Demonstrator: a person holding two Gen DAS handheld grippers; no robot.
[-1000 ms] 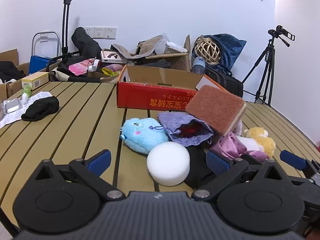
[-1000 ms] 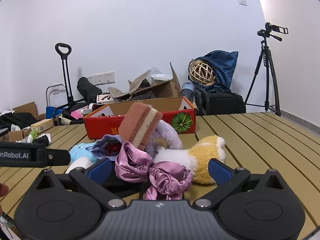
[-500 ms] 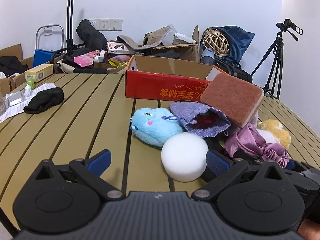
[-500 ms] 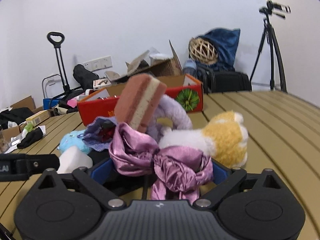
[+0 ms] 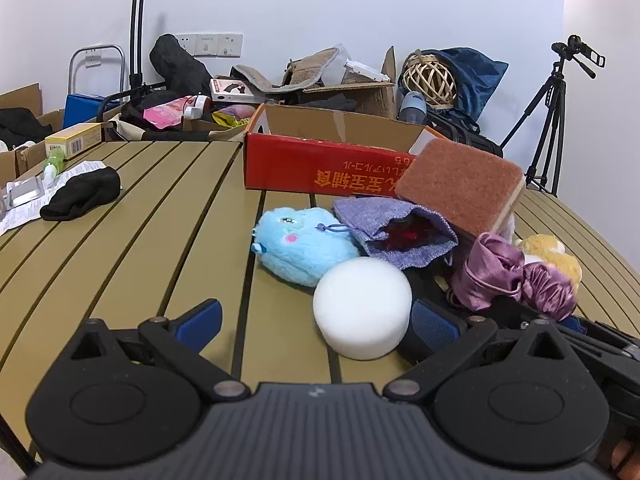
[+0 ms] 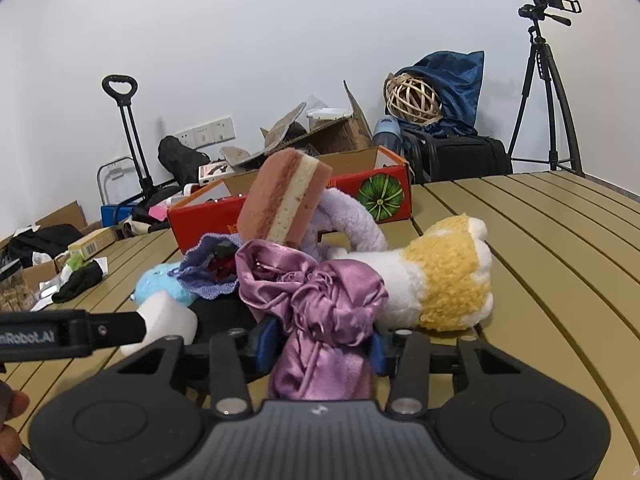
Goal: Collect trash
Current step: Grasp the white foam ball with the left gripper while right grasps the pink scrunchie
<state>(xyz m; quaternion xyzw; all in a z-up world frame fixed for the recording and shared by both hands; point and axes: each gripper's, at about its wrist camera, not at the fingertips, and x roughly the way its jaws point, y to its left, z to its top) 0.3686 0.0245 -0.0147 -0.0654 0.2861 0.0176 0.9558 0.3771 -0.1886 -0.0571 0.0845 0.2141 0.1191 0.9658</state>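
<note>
A crumpled purple satin cloth (image 6: 320, 292) lies at the near edge of a pile on the slatted table (image 6: 540, 240). My right gripper (image 6: 320, 346) is closing, and its blue pads press the cloth's lower part from both sides. The same cloth (image 5: 508, 276) shows at the right in the left wrist view. A white foam disc (image 5: 362, 308) sits between the fingers of my left gripper (image 5: 316, 322), close to the right one. That gripper is open and touches nothing. The red cardboard box (image 5: 320, 172) stands open behind the pile.
The pile also holds a brown sponge (image 5: 460, 184), a blue plush (image 5: 300, 244), a purple drawstring pouch (image 5: 396, 232) and a yellow-white plush (image 6: 440, 280). A black sock (image 5: 80, 194) and papers lie far left. A tripod (image 6: 548, 92) and bags stand beyond the table.
The right gripper's jaws have come in from wide open onto the purple cloth, and the gripper has sunk a little toward it. The left gripper has hardly moved.
</note>
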